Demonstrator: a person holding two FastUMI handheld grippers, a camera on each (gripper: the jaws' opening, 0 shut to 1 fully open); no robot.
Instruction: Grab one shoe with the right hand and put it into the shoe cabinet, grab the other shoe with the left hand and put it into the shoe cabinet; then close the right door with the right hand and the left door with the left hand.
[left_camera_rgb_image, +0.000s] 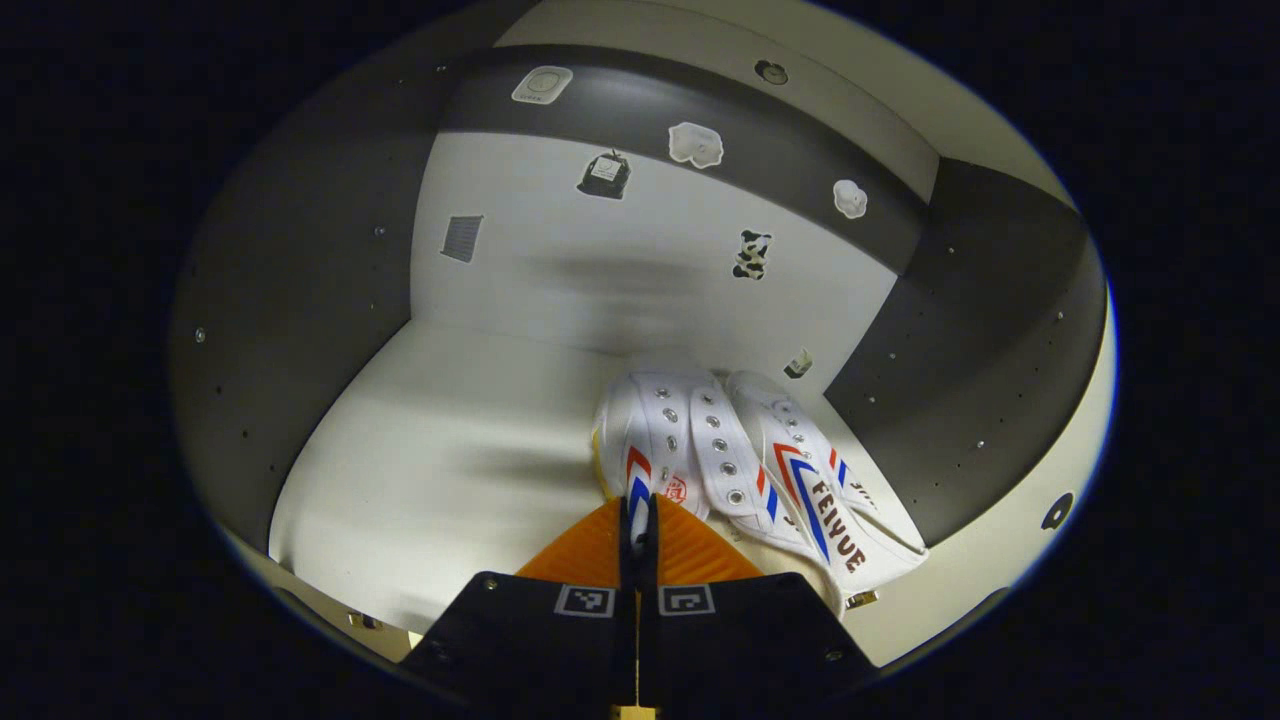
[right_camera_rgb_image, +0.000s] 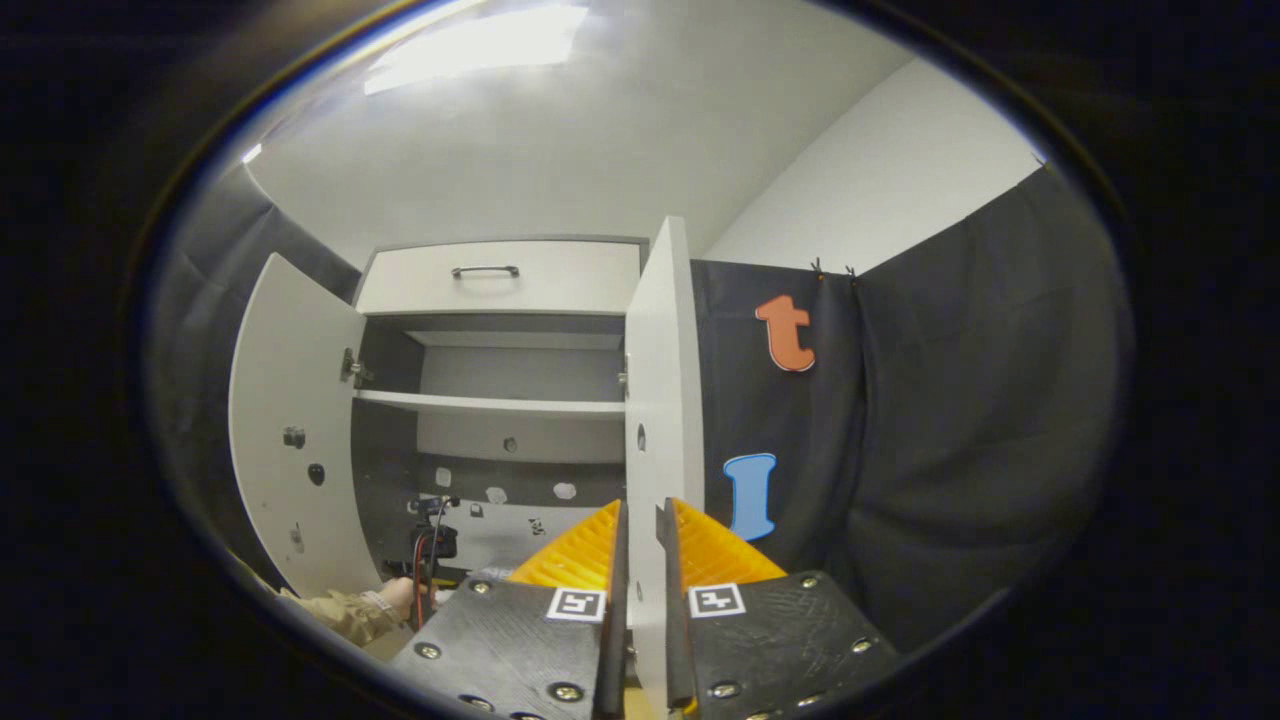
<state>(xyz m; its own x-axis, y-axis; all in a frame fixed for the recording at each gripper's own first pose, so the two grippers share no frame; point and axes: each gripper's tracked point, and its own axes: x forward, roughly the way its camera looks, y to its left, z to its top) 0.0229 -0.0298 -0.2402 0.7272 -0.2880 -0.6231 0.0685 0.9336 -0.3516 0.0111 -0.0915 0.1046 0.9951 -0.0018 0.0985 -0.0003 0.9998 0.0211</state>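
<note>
Left gripper (left_camera_rgb_image: 638, 520): inside the shoe cabinet (left_camera_rgb_image: 300, 250), low over its pale floor; fingers drawn together with only a thin slit between them, clenched on the upper edge of the near shoe (left_camera_rgb_image: 650, 450), which lies directly ahead of the tips; white canvas, metal eyelets, red and blue chevrons on the side.

Second shoe (left_camera_rgb_image: 810, 480): same make, just to the right of the first and touching it along its length; toe end close to the cabinet's right wall.

Cabinet interior, ahead of the left gripper: pale back panel with a dark band above it; several small stickers (left_camera_rgb_image: 695, 144) scattered on both; dark side walls to left and right, dotted with small holes.

Right gripper (right_camera_rgb_image: 640, 525): outside the cabinet, fingers slightly parted, one on either side of the right door (right_camera_rgb_image: 660, 400); the door's edge stands upright between them; whether both press on it cannot be told.

Left door (right_camera_rgb_image: 290, 420): swung wide open, far left of the right gripper; shelf (right_camera_rgb_image: 490, 405) and drawer front with handle (right_camera_rgb_image: 485, 271) above and ahead.

Sleeve (right_camera_rgb_image: 345, 612) with a hand: low left, reaching into the cabinet's bottom compartment.
</note>
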